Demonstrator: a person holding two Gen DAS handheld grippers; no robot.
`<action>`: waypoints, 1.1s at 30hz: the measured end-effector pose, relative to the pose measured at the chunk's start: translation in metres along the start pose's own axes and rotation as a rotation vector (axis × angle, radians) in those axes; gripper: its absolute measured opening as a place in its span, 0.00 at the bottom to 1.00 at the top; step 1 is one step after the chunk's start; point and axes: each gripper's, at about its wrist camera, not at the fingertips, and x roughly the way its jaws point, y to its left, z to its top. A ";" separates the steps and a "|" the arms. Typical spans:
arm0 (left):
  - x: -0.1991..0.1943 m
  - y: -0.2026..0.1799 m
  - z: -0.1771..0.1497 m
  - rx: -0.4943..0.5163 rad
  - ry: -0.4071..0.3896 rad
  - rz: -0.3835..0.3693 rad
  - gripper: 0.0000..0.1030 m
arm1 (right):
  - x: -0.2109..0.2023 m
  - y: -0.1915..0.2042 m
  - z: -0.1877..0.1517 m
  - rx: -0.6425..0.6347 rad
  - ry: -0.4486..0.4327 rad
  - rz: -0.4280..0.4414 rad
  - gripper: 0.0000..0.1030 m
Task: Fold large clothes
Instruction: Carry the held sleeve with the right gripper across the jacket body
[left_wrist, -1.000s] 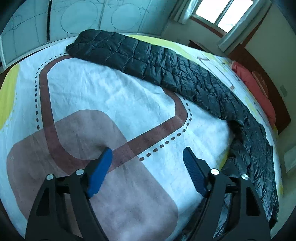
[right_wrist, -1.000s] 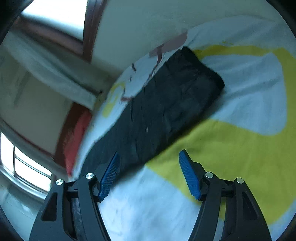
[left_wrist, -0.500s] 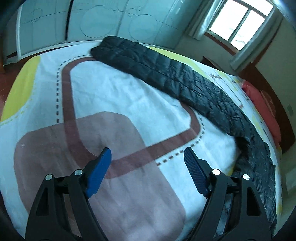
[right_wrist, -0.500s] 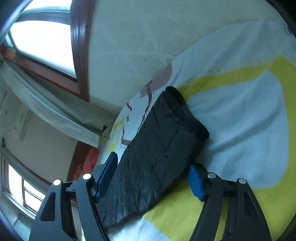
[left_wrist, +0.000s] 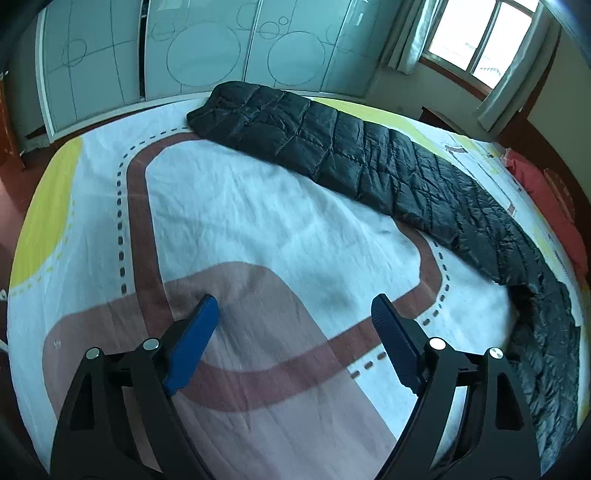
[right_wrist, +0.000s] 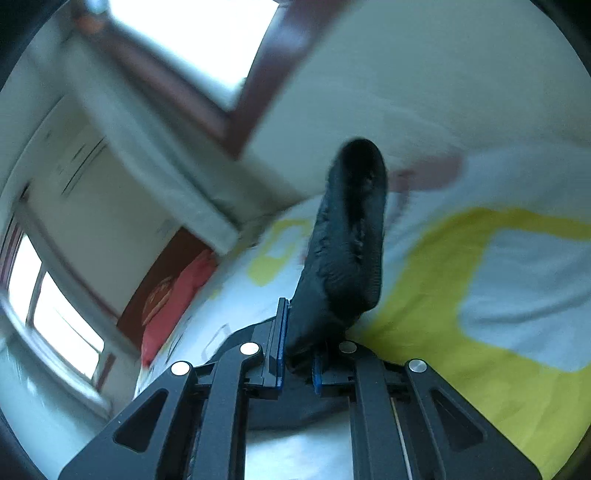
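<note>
We see a quilted black coat (left_wrist: 369, 162) with a faint sheen, a matt, creased cotton bedsheet (left_wrist: 258, 221), and ribbed blue plastic pads (left_wrist: 194, 343).

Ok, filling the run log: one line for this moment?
left gripper open above bedsheet | right gripper shut on black quilted down coat end | fold pending

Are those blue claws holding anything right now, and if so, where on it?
The right gripper is clamped on one end of the black quilted coat. The left gripper is open above the bedspread, holding nothing.
</note>
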 end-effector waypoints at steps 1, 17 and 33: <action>0.001 -0.001 0.000 0.016 -0.005 0.009 0.82 | 0.004 0.019 -0.004 -0.037 0.011 0.016 0.10; 0.018 -0.008 0.007 0.119 -0.042 0.102 0.87 | 0.106 0.260 -0.172 -0.457 0.350 0.255 0.10; 0.021 -0.011 0.005 0.143 -0.050 0.112 0.91 | 0.161 0.373 -0.341 -0.697 0.698 0.354 0.10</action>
